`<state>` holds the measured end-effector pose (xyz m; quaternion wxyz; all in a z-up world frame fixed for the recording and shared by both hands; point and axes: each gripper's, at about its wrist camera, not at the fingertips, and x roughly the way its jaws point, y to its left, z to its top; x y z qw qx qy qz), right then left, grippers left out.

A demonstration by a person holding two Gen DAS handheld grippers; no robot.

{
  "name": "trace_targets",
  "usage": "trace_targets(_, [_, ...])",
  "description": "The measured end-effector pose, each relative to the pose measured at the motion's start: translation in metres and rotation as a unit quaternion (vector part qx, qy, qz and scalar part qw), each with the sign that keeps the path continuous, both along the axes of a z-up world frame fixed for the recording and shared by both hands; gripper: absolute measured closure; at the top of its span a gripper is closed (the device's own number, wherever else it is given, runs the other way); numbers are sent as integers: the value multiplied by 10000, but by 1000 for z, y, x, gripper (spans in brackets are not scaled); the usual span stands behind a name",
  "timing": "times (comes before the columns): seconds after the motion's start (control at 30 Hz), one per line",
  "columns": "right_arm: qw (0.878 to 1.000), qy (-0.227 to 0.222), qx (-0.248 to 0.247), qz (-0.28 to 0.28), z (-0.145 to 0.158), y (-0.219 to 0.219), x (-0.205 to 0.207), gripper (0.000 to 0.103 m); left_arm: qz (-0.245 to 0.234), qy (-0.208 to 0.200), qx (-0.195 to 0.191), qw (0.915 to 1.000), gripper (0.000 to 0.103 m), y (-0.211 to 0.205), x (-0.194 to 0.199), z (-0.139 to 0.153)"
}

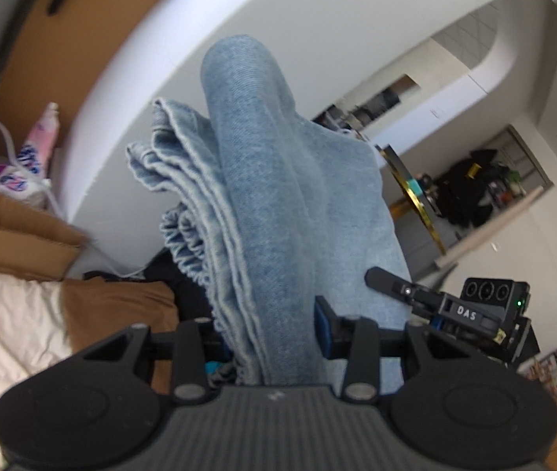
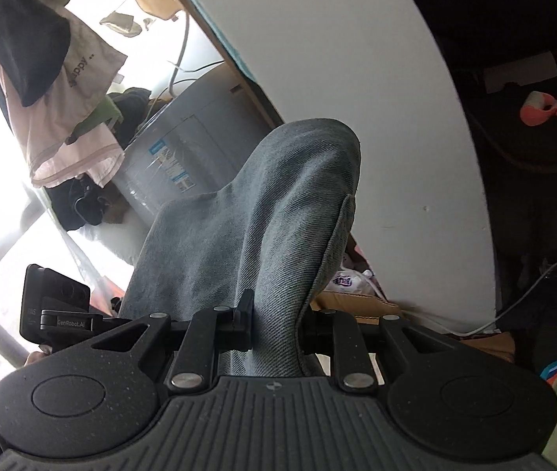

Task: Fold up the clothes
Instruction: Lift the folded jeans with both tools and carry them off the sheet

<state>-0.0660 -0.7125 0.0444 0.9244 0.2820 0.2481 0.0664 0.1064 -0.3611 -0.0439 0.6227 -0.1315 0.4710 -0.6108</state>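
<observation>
A light blue denim garment (image 1: pixel 274 204) is bunched in several folded layers and held up in the air. My left gripper (image 1: pixel 274 337) is shut on the denim, which rises between its fingers with an elastic waistband edge (image 1: pixel 184 243) at the left. My right gripper (image 2: pixel 274 325) is shut on the same denim garment (image 2: pixel 278 212), which bulges upward past its fingers. The right gripper also shows at the right of the left wrist view (image 1: pixel 435 298), and the left gripper shows at the left of the right wrist view (image 2: pixel 58 314). The fingertips of both are hidden by cloth.
A bed with a pale patterned sheet (image 1: pixel 7 337) and a brown blanket (image 1: pixel 117 306) lies lower left. Cardboard boxes (image 1: pixel 15 227) and packets (image 1: pixel 15 180) stand behind it. A white wall (image 2: pixel 357 59), hanging laundry (image 2: pixel 62 90), a grey appliance (image 2: pixel 196 133) and a dark chair (image 2: pixel 522 39) surround me.
</observation>
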Motion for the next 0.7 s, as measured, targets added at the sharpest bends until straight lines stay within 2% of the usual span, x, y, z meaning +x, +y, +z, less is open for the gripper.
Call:
trace_targets(0.23, [9990,177,-251,-321,-37,-25,7,83,-450,-149,-13,9989,62,-40,4,-43])
trace_targets(0.4, [9974,343,-367,-511,-78,-39,21,83,-481,-230,-59,9986,62,-61,7,-83])
trace_targets(0.7, [9913,813,-727,-731,-163,-56,41,83,-345,214,14,9992,62,-85,7,-187])
